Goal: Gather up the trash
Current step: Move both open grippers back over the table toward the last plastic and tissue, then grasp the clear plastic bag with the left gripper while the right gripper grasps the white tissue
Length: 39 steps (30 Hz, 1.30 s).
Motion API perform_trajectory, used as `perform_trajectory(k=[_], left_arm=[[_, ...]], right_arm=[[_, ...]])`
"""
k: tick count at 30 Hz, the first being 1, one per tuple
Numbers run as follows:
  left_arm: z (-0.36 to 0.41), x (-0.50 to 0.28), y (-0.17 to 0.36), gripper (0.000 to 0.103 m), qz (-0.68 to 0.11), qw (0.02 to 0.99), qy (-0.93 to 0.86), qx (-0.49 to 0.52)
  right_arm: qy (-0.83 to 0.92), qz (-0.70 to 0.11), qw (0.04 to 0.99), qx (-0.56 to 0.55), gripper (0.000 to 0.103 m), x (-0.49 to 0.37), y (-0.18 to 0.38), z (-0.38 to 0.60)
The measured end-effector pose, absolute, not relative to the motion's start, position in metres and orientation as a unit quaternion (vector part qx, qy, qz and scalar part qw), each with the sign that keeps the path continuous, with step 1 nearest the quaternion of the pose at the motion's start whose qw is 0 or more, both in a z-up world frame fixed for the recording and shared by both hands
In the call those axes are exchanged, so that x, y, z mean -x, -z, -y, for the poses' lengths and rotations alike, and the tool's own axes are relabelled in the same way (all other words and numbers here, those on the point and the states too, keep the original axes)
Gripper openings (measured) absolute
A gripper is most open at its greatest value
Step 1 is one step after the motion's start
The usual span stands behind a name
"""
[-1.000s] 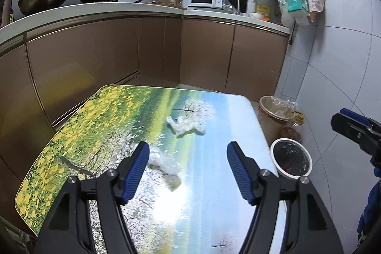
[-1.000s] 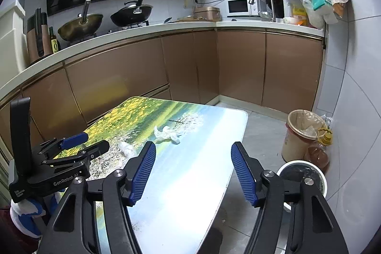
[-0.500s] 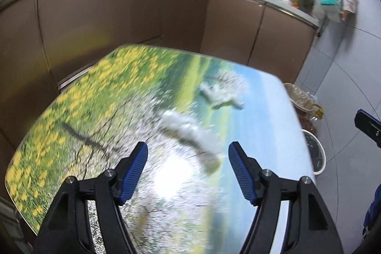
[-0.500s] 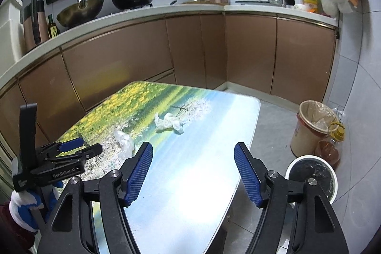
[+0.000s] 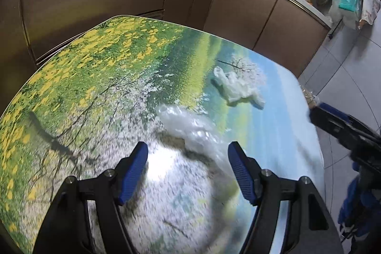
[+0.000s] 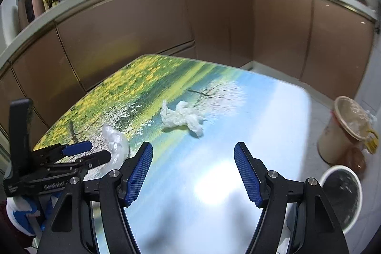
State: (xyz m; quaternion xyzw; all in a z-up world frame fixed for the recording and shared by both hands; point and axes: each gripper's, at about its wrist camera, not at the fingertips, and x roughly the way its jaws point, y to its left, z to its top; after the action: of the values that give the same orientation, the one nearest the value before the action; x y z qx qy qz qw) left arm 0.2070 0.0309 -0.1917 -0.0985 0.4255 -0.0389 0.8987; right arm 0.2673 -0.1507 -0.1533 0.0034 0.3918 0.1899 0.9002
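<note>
Trash: two pieces lie on the printed table. The clear plastic wrap sits at 12 o'clock of the left gripper, now just ahead of its spread, empty jaws; a second ago it lay farther off. The crumpled white tissue lies at 11 o'clock of the right gripper, whose jaws are also spread and empty. Both grippers have descended toward the table. Judgement: approach phase, nothing collected yet; the lined bin stands on the floor at 2 o'clock.
</note>
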Motion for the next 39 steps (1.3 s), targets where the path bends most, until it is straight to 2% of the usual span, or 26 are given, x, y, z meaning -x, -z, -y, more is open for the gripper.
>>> perform_trajectory(k=[2, 4, 8, 11, 13, 15, 17, 19, 21, 23, 26, 39], left_arm=[[-0.033, -0.213, 0.195, 0.065, -0.426, 0.899, 0.038, 0.095], [-0.034, -0.22, 0.198, 0.052, -0.432, 0.896, 0.041, 0.094], [-0.037, -0.227, 0.203, 0.042, -0.436, 0.893, 0.049, 0.096], [-0.037, -0.229, 0.202, 0.031, -0.434, 0.894, 0.055, 0.095], [-0.037, -0.23, 0.202, 0.022, -0.432, 0.895, 0.059, 0.094], [-0.037, -0.231, 0.201, 0.017, -0.431, 0.896, 0.062, 0.092], [-0.037, -0.231, 0.201, 0.016, -0.43, 0.896, 0.063, 0.09], [-0.037, -0.23, 0.201, 0.014, -0.429, 0.897, 0.063, 0.088], [-0.036, -0.227, 0.199, 0.012, -0.428, 0.898, 0.061, 0.086], [-0.035, -0.223, 0.196, 0.01, -0.427, 0.899, 0.059, 0.084], [-0.035, -0.215, 0.19, 0.0, -0.422, 0.902, 0.055, 0.075], [-0.012, -0.19, 0.145, 0.0, -0.384, 0.92, 0.064, 0.04]], right_arm=[[-0.202, -0.399, 0.895, 0.0, 0.07, -0.286, 0.163, 0.139], [-0.209, -0.405, 0.89, 0.007, 0.07, -0.303, 0.172, 0.127], [-0.217, -0.418, 0.882, 0.018, 0.07, -0.33, 0.189, 0.108], [-0.217, -0.424, 0.879, 0.024, 0.07, -0.344, 0.199, 0.099], [-0.216, -0.43, 0.876, 0.028, 0.068, -0.352, 0.204, 0.093], [-0.216, -0.436, 0.873, 0.031, 0.059, -0.357, 0.208, 0.089], [-0.212, -0.439, 0.872, 0.04, 0.052, -0.358, 0.211, 0.086], [-0.206, -0.438, 0.874, 0.046, 0.041, -0.357, 0.21, 0.085], [-0.206, -0.441, 0.873, 0.042, 0.022, -0.355, 0.21, 0.088], [-0.208, -0.444, 0.871, 0.038, 0.015, -0.352, 0.21, 0.092], [-0.213, -0.439, 0.872, 0.027, 0.012, -0.342, 0.206, 0.097], [-0.204, -0.363, 0.909, -0.017, 0.012, -0.253, 0.14, 0.166]])
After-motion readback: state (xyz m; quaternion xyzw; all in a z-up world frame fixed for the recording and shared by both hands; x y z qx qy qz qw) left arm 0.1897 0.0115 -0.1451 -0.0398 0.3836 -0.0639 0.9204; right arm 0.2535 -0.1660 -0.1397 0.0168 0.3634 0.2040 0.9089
